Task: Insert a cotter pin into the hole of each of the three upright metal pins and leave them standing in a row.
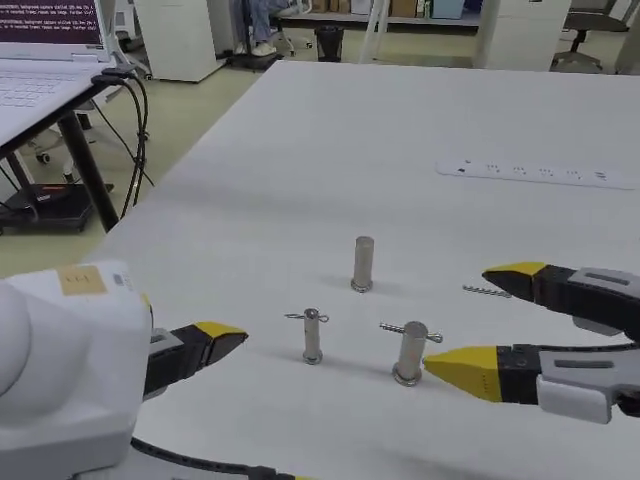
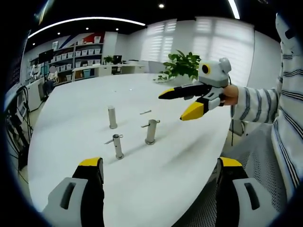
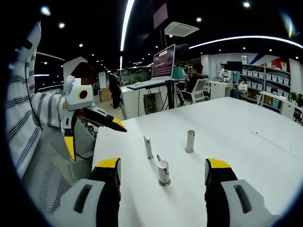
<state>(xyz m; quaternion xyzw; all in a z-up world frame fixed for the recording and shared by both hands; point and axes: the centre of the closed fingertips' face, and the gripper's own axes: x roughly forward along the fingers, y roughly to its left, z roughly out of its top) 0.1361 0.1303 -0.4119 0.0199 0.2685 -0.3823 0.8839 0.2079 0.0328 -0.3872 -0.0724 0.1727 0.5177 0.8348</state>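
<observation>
Left gripper (image 2: 159,163) hangs nearest, jaws spread wide and empty. Ahead stand three steel pins. The front-left pin (image 1: 313,337) and front-right pin (image 1: 410,353) each carry a cotter pin crosswise, while the rear pin (image 1: 363,264) is bare. The white table (image 1: 330,140) lies open beyond, out to a power strip (image 1: 535,172). The right gripper (image 1: 460,318), spread too, sits beside the front-right pin, with a loose cotter pin (image 1: 480,291) at its far tip.

Two pins (image 1: 313,337) before third pin (image 1: 363,264), cotter pin (image 1: 486,291) right

Opposed gripper views, shared metal pins (image 1: 363,263)
</observation>
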